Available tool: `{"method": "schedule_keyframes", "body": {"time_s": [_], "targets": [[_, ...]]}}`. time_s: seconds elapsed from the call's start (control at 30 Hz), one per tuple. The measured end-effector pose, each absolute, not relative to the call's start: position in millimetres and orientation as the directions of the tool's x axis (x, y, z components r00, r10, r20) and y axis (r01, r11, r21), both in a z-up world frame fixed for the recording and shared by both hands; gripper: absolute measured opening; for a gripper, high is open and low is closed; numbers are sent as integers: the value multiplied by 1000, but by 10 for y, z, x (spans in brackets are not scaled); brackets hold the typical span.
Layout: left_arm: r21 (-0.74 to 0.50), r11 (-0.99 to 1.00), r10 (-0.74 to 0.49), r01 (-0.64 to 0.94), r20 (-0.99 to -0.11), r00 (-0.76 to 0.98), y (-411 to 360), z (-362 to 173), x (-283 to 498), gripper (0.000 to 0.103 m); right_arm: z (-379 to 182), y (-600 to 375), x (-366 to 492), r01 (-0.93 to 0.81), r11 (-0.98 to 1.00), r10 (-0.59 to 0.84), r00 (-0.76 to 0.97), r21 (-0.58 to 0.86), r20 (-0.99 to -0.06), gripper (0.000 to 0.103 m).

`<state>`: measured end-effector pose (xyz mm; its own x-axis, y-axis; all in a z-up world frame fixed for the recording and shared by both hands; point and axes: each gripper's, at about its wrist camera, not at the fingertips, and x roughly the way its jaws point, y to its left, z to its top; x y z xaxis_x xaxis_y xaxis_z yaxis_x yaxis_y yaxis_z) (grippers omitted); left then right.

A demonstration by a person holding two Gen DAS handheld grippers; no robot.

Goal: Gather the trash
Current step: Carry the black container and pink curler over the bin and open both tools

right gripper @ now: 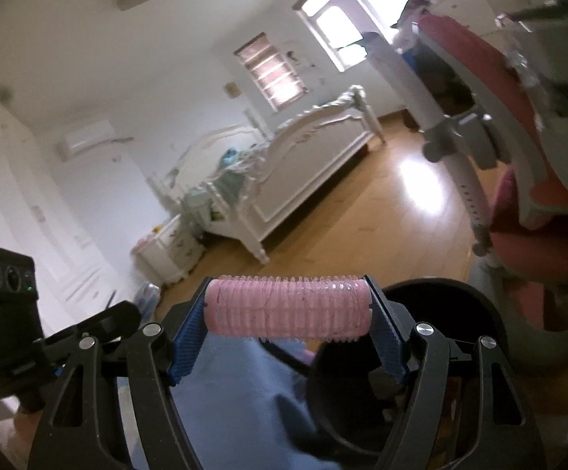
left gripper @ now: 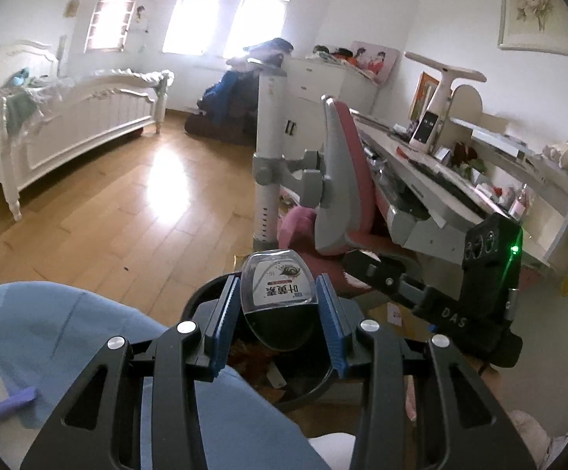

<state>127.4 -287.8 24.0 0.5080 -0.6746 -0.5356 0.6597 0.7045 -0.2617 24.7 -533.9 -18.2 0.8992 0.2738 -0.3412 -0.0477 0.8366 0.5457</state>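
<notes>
Two hand-held grippers, both loaded: left hand-held gripper (left gripper: pixel 279 309) narrowly closed on a clear plastic package (left gripper: pixel 278 297) with a printed label, held above the black trash bin (left gripper: pixel 303 385). Right hand-held gripper (right gripper: pixel 288 323) set wider, clamping a pink hair roller (right gripper: pixel 287 307) endwise beside the bin (right gripper: pixel 479 313). Only the left view shows the cluttered surface (left gripper: pixel 452 192); only the right shows the ceiling and air conditioner (right gripper: pixel 88 139).

Pink ridged hair roller (right gripper: pixel 287 305), clear white-labelled bottle (left gripper: pixel 280 286), blue-padded black claws, black bin (left gripper: pixel 303 387).

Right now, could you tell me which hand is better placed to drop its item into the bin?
Left: its tongs hold the clear bottle directly above the black bin; the pink roller sits beside it.
</notes>
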Motion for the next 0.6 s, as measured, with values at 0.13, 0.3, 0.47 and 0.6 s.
{"method": "schedule_keyframes", "body": {"time_s": [0.13, 0.3, 0.47, 0.6], "targets": [[-264, 699, -671, 665, -562, 483, -3027, 92, 1357, 40, -351, -5478, 308, -10, 832, 251, 898, 555, -361, 73], [-262, 693, -665, 672, -593, 454, -3205, -42, 1455, 40, -520, -5585, 346, 21, 822, 241, 892, 569, -382, 73], [-262, 684, -664, 681, -611, 431, -3296, -143, 1525, 40, -670, -5683, 409, 44, 814, 237, 886, 580, -399, 73], [-269, 675, -667, 687, -621, 411, -3392, -212, 1597, 41, -724, -5736, 448, 57, 812, 231, 882, 581, -410, 73]]}}
